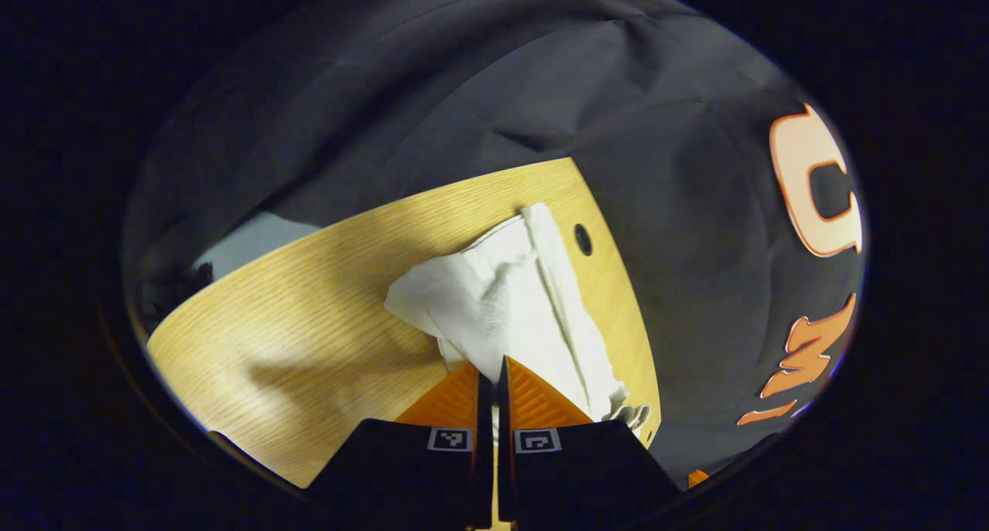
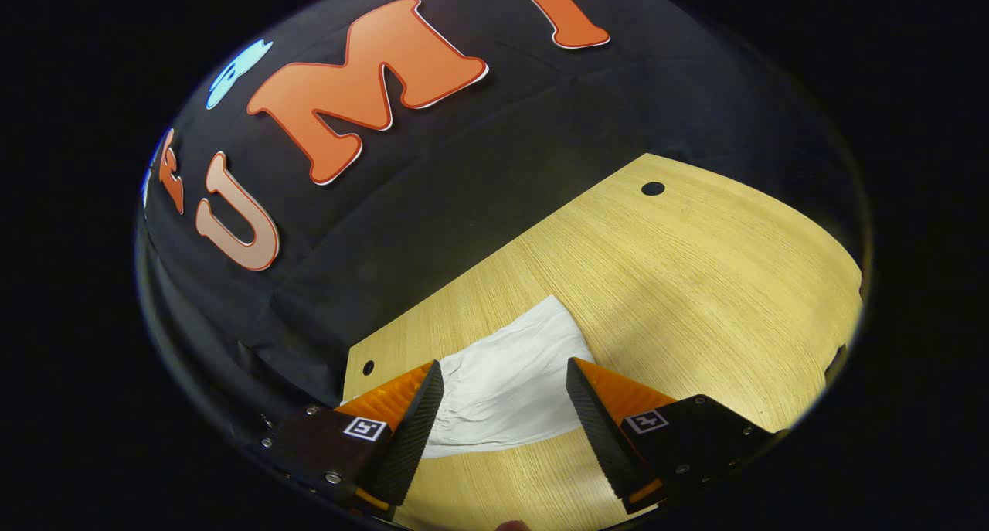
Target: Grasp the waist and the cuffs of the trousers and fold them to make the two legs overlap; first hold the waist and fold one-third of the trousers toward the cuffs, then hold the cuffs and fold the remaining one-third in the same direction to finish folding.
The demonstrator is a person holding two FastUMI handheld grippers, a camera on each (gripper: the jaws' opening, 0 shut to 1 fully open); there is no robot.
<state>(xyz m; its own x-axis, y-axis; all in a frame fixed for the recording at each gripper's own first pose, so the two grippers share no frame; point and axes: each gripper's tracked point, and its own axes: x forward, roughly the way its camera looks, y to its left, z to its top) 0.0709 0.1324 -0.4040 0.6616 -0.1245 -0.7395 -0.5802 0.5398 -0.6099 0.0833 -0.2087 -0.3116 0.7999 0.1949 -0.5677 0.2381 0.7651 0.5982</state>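
Trousers, white, bunched and creased on the wooden table, seen in the left gripper view just ahead of the left gripper. Fingers pressed almost together, only a thin slit between them, tips right at the near edge of the cloth; cannot tell whether any fabric is pinched there. Pointed forward and down at the tabletop, tilted, with the table edge and a small dark hole beyond the cloth to its right.

In the right gripper view, right gripper spread wide, 2 fingers apart and clear of each other. Flat end of the trousers lying on the table between and just beyond the fingertips, cloth visible in the gap, neither finger visibly pressing on it. Angled down toward the table, close above it. 2 small holes in the board: 1 far ahead, 1 just left of the left-hand finger.
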